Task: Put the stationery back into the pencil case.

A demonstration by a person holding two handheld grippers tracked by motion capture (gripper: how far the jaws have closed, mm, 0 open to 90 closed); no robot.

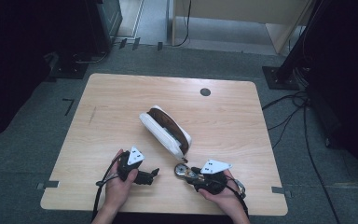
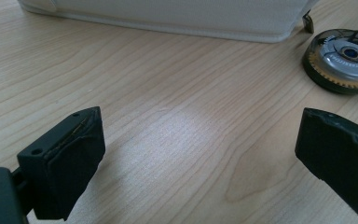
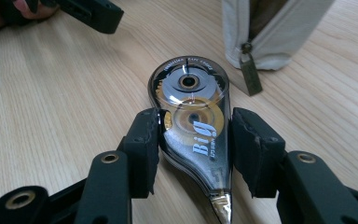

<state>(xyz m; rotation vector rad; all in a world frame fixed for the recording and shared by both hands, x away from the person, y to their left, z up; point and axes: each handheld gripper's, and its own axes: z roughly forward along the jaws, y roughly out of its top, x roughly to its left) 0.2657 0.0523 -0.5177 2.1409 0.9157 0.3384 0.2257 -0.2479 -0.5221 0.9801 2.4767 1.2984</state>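
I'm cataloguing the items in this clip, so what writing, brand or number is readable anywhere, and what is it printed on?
"Big": white letters on the clear teardrop-shaped correction tape dispenser, clamped between the right gripper jaws.
Small embossed text curving round the dispenser's top rim: too small to read.
Ring of lettering on the dispenser's grey reel hub, seen in the left gripper view: blurred, unreadable.
White fabric zip pouch: no text seen.

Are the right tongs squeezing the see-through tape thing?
Touching. The right gripper view shows both pads of the right tongs pressed against the tape dispenser's sides, no gap.
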